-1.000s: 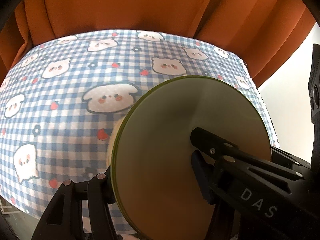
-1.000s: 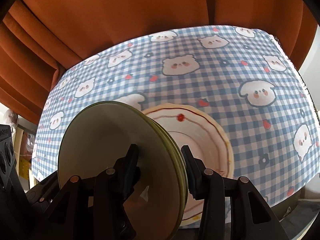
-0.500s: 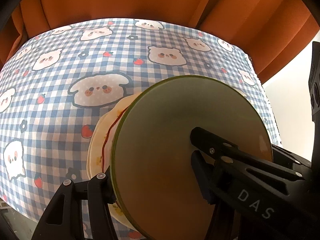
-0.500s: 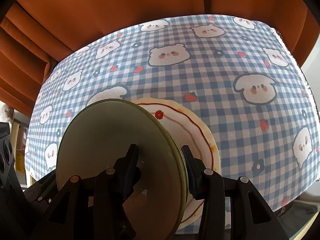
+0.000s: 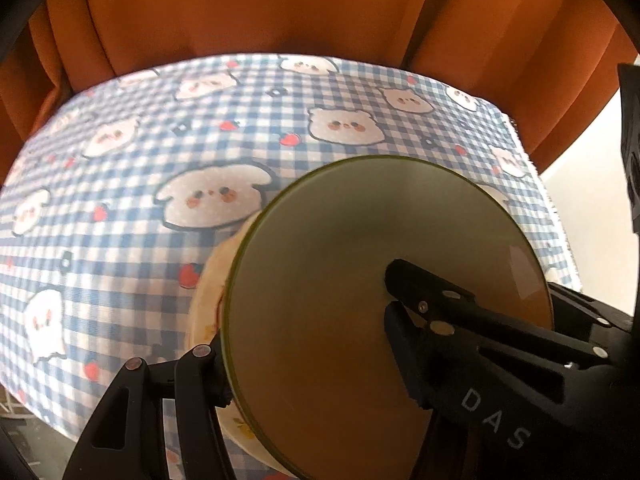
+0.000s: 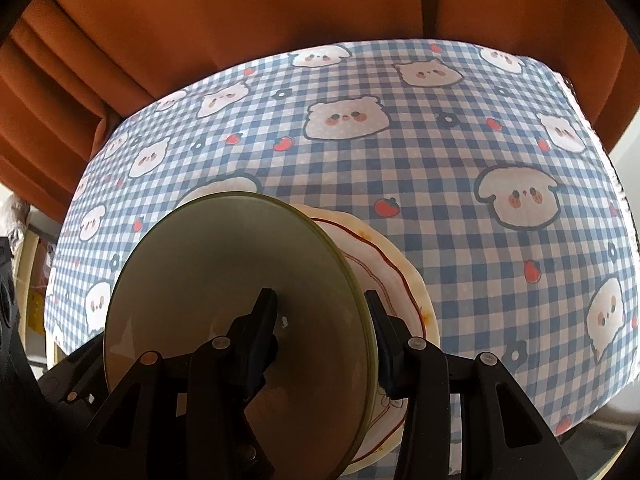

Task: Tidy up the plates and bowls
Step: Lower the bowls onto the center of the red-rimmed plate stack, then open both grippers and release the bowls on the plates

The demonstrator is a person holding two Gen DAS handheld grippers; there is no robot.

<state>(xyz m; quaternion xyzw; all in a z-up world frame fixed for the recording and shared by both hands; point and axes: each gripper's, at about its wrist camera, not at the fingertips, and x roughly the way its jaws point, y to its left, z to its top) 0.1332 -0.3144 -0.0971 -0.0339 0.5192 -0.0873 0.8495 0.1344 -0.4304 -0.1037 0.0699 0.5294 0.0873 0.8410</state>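
Up close in the left wrist view, the left gripper (image 5: 304, 312) clamps the green plate (image 5: 360, 280) on edge, hiding most of the cream plate (image 5: 208, 296) behind. Right wrist view: right gripper (image 6: 320, 300) pinches the same green plate, cream plate's red-lined face beside it on the checked tablecloth (image 6: 440, 184).

A home dining spot: cartoon-bear gingham tablecloth (image 6: 400, 168) (blue and white) before orange curtains (image 6: 240, 12).

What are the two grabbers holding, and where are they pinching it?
Both hold the green plate by its rim, on opposite sides. The left gripper and right gripper each clamp its edge, above the cream plate.
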